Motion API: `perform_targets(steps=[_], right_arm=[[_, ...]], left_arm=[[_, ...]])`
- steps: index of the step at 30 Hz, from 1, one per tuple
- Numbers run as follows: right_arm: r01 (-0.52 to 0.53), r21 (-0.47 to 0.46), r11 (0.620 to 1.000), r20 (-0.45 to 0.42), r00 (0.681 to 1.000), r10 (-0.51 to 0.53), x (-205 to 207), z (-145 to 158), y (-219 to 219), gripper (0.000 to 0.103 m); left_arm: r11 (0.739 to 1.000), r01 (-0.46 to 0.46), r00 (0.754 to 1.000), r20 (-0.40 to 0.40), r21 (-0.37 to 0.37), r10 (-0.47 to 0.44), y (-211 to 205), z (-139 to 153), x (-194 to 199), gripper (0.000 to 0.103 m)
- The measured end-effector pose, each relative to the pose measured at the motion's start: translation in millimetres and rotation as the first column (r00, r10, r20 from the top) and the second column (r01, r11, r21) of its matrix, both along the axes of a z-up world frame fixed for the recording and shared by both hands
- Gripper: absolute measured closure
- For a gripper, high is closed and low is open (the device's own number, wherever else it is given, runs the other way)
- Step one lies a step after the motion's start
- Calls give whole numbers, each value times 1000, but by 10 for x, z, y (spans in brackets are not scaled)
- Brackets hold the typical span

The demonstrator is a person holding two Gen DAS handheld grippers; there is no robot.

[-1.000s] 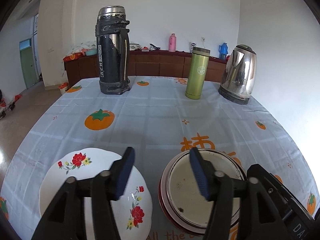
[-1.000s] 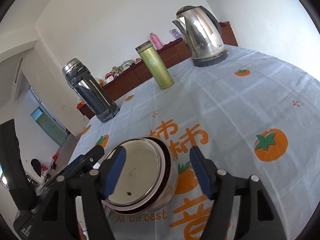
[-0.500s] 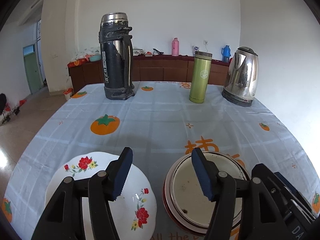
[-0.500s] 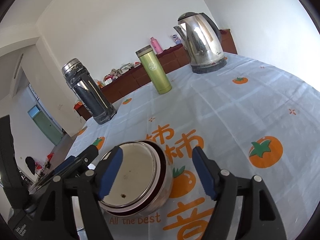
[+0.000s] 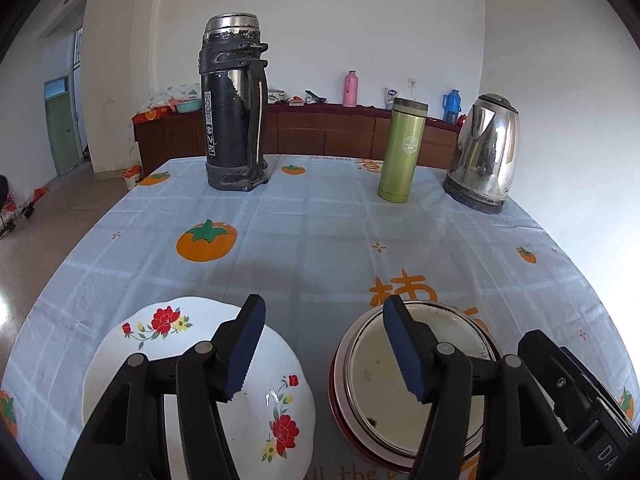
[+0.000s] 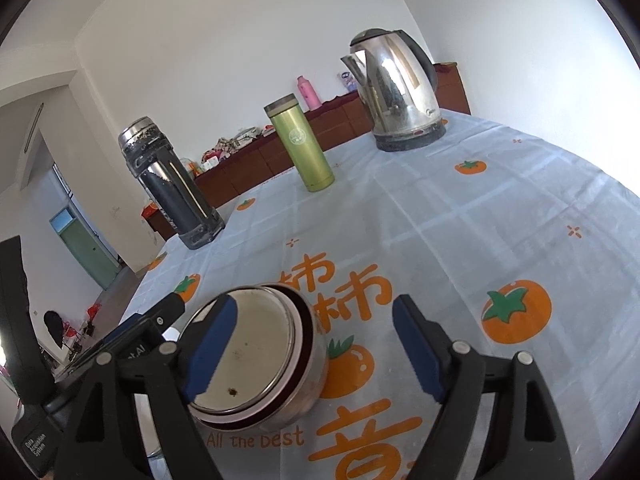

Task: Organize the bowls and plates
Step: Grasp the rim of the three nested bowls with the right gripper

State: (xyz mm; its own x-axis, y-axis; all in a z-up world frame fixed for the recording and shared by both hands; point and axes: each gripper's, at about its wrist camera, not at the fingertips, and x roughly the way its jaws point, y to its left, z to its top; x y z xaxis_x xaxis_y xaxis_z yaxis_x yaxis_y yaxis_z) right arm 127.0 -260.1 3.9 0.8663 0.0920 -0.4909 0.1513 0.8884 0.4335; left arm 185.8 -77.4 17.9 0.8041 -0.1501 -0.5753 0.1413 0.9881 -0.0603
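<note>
The plate (image 5: 200, 364) looks like glossy glazed ceramic with printed flowers. The bowl (image 5: 416, 384) has a dull, speckled metal inside and a shiny steel wall. The kettle (image 5: 484, 152) is mirror-bright steel, the green flask (image 5: 402, 152) satin-matt, the tablecloth (image 5: 320, 232) smooth with a faint sheen.

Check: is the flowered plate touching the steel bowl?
Apart. Left wrist view shows tablecloth between the flowered plate and the steel bowl.

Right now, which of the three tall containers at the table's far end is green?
The slim green flask, standing between the big black-and-steel thermos and the shiny steel kettle.
</note>
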Motion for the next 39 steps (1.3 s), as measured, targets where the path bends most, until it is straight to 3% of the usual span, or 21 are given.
perform_targets(steps=[20, 26, 29, 38, 39], right_arm=[[-25, 2, 1000, -54, 998, 25, 59, -100, 22, 27], [-51, -3, 999, -81, 995, 51, 90, -130, 65, 32], [-76, 22, 997, -109, 991, 78, 138, -194, 85, 36], [-135, 114, 984, -196, 968, 156, 321, -452, 119, 43], [-138, 120, 983, -204, 966, 161, 334, -466, 120, 48]], left_arm=[[1000, 20, 999, -38, -18, -21, -15, -61, 25, 40], [996, 30, 996, -81, -82, -37, 35, -97, 87, 40], [993, 43, 993, -105, -111, -54, 29, -133, 108, 40], [992, 66, 987, -140, -105, -81, -93, -235, 103, 40], [992, 68, 986, -143, -103, -83, -108, -245, 103, 40]])
